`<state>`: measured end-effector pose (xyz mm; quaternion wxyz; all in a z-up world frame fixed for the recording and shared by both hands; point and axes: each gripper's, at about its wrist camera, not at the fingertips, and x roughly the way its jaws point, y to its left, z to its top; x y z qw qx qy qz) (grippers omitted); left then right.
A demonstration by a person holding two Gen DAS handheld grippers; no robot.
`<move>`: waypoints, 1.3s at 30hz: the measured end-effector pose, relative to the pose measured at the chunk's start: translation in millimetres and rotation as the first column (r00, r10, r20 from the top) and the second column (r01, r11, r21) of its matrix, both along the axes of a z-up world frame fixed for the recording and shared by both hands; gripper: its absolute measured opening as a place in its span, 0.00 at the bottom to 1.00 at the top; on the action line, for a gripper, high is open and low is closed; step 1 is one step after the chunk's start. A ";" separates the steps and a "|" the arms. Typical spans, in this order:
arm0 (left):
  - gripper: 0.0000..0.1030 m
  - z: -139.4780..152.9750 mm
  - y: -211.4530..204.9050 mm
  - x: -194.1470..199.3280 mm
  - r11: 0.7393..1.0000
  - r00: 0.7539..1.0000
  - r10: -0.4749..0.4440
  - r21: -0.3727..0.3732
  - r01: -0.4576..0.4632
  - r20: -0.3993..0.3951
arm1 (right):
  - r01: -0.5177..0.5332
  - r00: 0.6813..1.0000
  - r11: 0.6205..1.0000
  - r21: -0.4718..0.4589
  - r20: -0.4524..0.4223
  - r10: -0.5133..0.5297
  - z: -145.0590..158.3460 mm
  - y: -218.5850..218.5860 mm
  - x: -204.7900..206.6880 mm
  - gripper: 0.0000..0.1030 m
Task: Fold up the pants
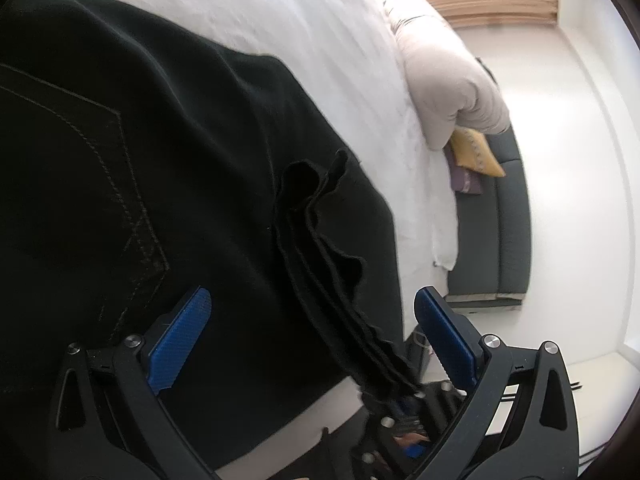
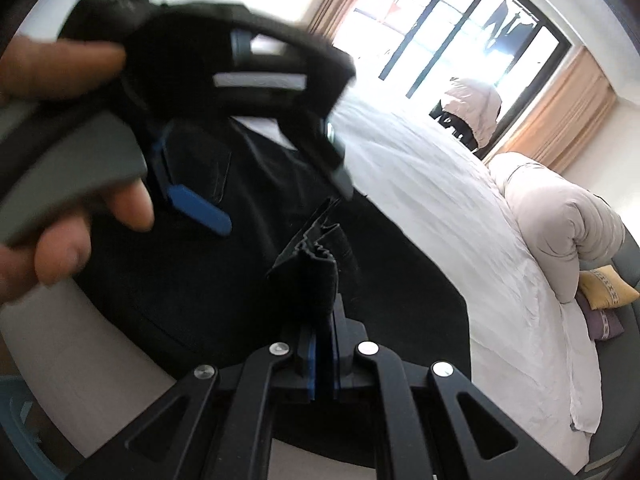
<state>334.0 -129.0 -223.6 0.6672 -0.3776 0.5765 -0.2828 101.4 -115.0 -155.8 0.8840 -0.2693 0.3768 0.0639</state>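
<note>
Bedroom in a home. Bed [image 2: 460,208] with a white sheet runs ahead of the right claw [image 2: 324,344], rolled beige duvet [image 2: 560,216] at its far right edge. Beyond that, a dark sofa [image 1: 512,216] with yellow cushion [image 2: 608,284] and purple cushion [image 2: 604,320]. Big dark-framed window [image 2: 472,40] with tan curtains [image 2: 568,112] straight ahead, laundry hanging outside. Plain white walls.

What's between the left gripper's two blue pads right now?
In the left wrist view, a bunched ridge of the black pants runs between the open left gripper pads, untouched.
</note>
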 end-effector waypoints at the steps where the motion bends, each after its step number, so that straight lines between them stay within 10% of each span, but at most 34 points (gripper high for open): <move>1: 1.00 0.1 -9.2 4.5 1.000 1.000 -0.001 0.001 0.001 -0.004 | 0.002 1.000 1.000 0.006 0.005 -0.002 1.5 0.0 -0.4 0.06; 11: 0.98 -16.7 -55.5 35.0 0.996 0.991 -0.085 -0.024 0.083 -0.099 | -0.001 1.000 1.000 0.025 0.024 0.001 0.6 -1.1 -2.8 0.06; 13: 0.61 -15.3 -62.5 39.6 0.994 0.991 -0.110 -0.033 0.108 -0.070 | -0.006 1.000 1.000 0.031 0.029 0.006 1.1 -2.7 0.8 0.06; 14: 0.23 -18.7 -66.4 40.4 0.991 0.988 -0.133 -0.027 0.131 -0.078 | -0.008 1.000 0.999 0.031 0.029 0.007 0.4 -4.2 1.9 0.06; 17: 0.11 -23.0 -55.2 26.6 0.992 0.990 -0.125 -0.036 0.123 -0.067 | -0.008 1.000 1.000 0.030 0.030 0.007 -0.6 -1.3 1.8 0.06; 39: 0.08 -19.2 -5.0 1.6 0.980 0.988 -0.136 0.157 0.123 0.074 | -0.098 0.995 0.995 0.036 -0.026 0.099 -16.6 24.3 5.7 0.06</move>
